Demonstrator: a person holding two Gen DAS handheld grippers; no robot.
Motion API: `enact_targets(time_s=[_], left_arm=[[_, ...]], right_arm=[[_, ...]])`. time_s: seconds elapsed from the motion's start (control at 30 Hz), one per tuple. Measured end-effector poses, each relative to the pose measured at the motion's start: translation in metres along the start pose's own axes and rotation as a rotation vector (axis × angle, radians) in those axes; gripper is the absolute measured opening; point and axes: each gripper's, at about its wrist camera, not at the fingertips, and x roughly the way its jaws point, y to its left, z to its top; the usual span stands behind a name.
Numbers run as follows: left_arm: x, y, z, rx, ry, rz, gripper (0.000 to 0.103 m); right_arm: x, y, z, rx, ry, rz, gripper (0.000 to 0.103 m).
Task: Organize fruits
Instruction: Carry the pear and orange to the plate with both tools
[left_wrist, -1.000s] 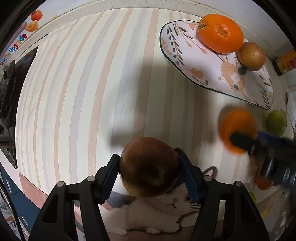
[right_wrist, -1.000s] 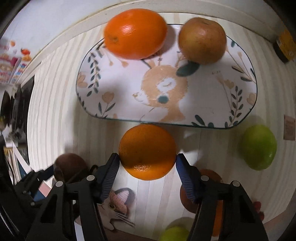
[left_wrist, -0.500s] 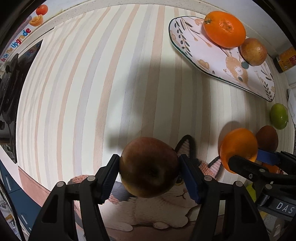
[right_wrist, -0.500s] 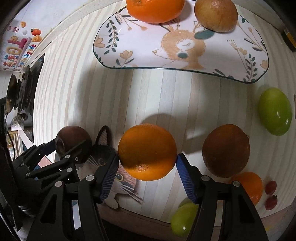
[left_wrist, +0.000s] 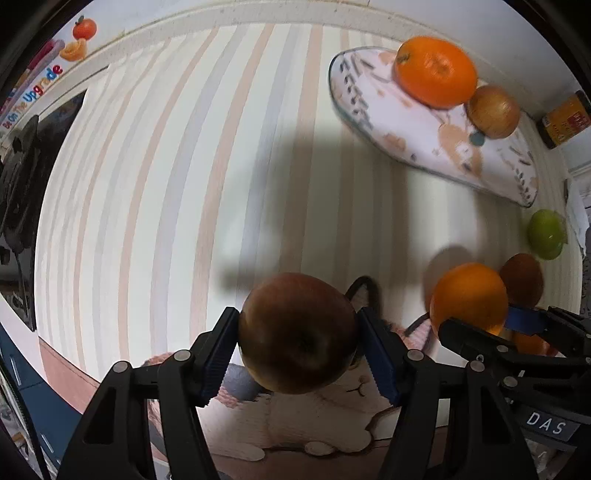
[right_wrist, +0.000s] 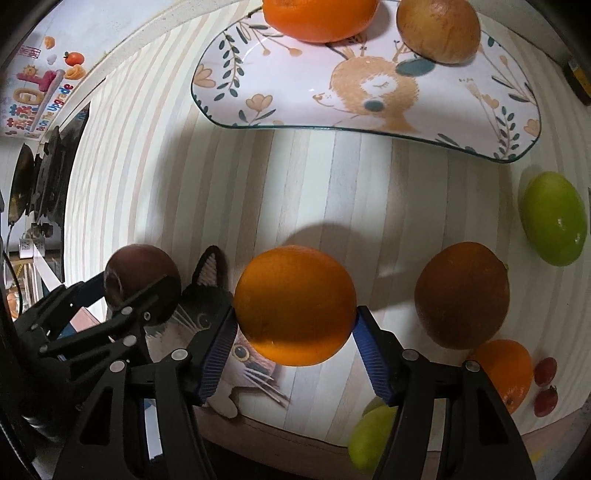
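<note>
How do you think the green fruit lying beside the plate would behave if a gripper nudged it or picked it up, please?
The green fruit looks oval and rests free on the striped tabletop, so a nudge would probably roll or wobble it unevenly. Its skin shows a glossy highlight, so it may slip between pads. It looks firm rather than soft, so it should hold its shape.

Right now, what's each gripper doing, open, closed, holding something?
Left gripper: closed on the apple.
Right gripper: closed on an orange.
</note>
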Motion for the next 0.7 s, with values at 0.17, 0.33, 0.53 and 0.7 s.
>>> enact_targets(time_s=[0.17,0.33,0.53,0.7], left_arm=[[-0.033,-0.009,0.018,0.012,-0.049,-0.061,0.063],[-0.066,-0.028,0.060,0.037,-0.109,-0.129,0.063],[-0.056,-0.052,0.122,0.071,-0.107,-0.130,0.063],[-0.020,-0.058,0.157,0.070,-0.030,-0.100,0.063]], right_arm=[[-0.038,-0.018,0.004,0.049,-0.084,0.061,0.066],[-0.079,-0.049,0.026,0.126,-0.183,0.092,0.066],[-0.089,-0.092,0.067,0.210,-0.221,0.061,0.066],[-0.075,-0.112,0.094,0.221,-0.200,0.005,0.066]])
